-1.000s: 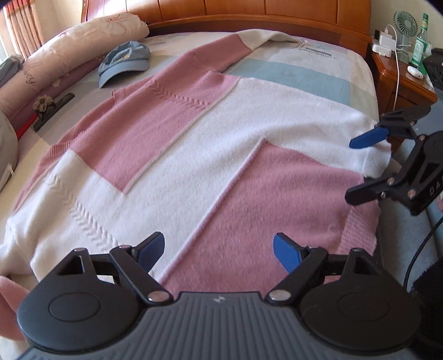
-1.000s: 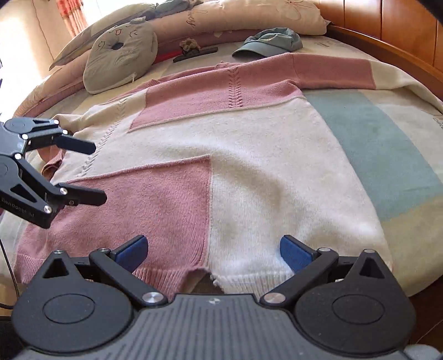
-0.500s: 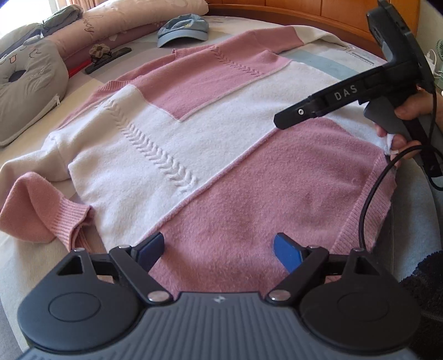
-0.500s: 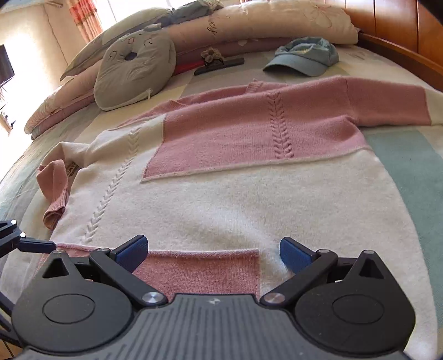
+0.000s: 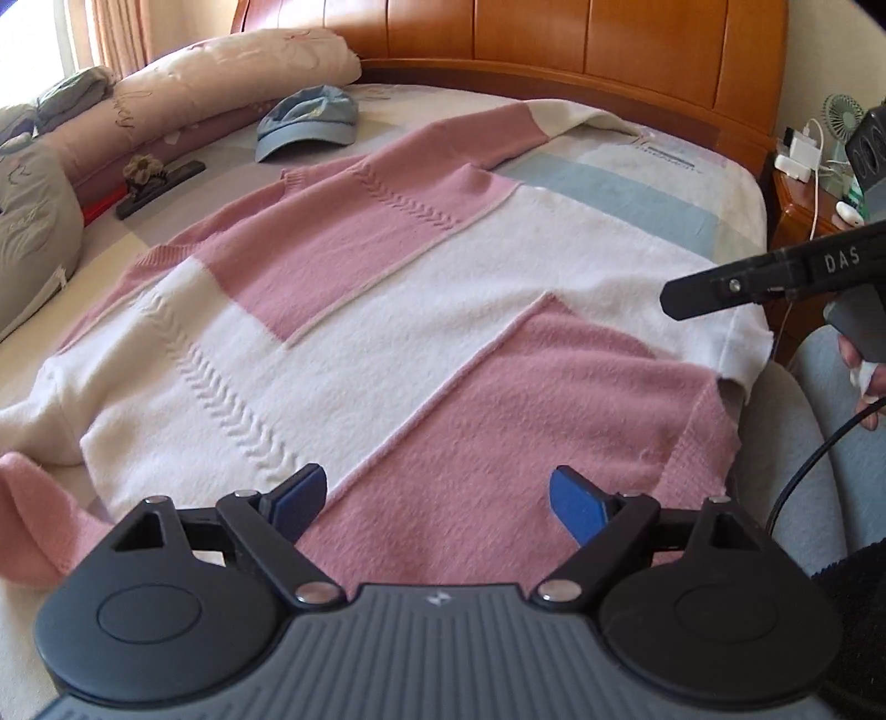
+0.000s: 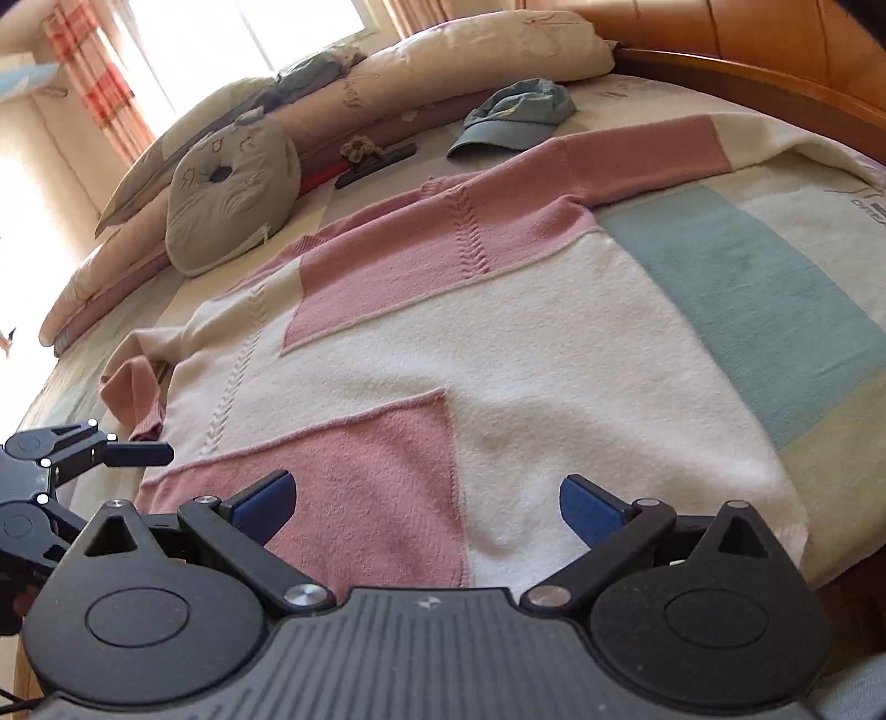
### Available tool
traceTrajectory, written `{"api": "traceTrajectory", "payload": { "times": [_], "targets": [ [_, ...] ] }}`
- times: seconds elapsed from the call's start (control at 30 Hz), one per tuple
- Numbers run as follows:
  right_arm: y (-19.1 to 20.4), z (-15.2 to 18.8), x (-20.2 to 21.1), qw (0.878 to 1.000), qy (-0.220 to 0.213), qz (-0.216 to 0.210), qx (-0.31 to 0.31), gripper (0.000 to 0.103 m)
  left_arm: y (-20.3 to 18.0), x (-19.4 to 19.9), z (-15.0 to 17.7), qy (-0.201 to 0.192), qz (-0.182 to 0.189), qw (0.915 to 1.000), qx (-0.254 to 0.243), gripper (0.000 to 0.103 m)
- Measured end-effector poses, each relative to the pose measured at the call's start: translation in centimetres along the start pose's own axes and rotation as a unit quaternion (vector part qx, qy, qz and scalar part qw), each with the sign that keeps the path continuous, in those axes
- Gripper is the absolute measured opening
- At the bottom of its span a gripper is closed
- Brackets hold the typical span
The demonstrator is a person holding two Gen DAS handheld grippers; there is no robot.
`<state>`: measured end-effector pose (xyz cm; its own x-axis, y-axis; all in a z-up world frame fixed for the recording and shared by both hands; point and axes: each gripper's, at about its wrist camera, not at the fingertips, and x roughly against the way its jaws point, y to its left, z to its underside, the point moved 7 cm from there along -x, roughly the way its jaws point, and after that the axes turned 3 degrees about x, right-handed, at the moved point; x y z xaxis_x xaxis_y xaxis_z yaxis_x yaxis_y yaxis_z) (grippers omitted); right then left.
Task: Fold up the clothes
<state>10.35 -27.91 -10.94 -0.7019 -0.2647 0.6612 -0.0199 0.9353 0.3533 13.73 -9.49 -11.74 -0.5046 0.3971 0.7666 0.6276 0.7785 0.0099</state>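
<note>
While the pink-and-white colour-block knitted sweater (image 5: 421,310) lies spread flat across the striped pastel bedspread (image 6: 764,288), nothing is gripped yet. The left gripper (image 5: 437,498) hangs over the near pink hem panel with its blue fingers (image 5: 299,495) wide apart and empty; the right gripper (image 6: 426,507) hangs over the near hem too, where pink meets white, fingers equally apart with only cloth below them.

The risks lie in the first pinch. The knit looks thick and fuzzy, so a shallow bite could catch only the top layer — the front would lift and the back stay on the bed, leaving a skewed fold. A deep bite could snag the bedspread as well and drag it up with the garment.

The left sleeve is crumpled, its pink cuff (image 5: 33,520) doubled over at the near left edge; folding before it is straightened would probably trap a lump. The far right sleeve runs towards the wooden headboard (image 5: 554,39), and the blue cap (image 5: 307,122) sits just beyond the collar, close enough for a swept sleeve to push it.
</note>
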Motion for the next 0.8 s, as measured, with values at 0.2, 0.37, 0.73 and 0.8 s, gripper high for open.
{"api": "traceTrajectory", "payload": {
  "times": [0.2,0.37,0.73,0.8],
  "targets": [
    [-4.1,-0.8,2.7,0.997,-0.031,0.044,-0.059,0.103,-2.0,-2.9,0.9,0.022,-0.005,0.9996,-0.016,0.088],
    [-3.7,0.4,2.0,0.998,-0.014,0.052,-0.019,0.103,-1.2,-0.8,3.4,0.044,0.000,0.9990,0.000,0.089],
    [3.5,4.2,-3.0,0.976,0.061,0.036,0.205,0.103,1.2,0.4,4.7,0.057,-0.054,0.9954,0.055,0.090],
    [3.0,5.1,-2.6,0.976,0.067,0.026,0.205,0.103,1.4,0.7,5.3,0.061,-0.052,0.9949,0.061,0.091]
  ]
}}
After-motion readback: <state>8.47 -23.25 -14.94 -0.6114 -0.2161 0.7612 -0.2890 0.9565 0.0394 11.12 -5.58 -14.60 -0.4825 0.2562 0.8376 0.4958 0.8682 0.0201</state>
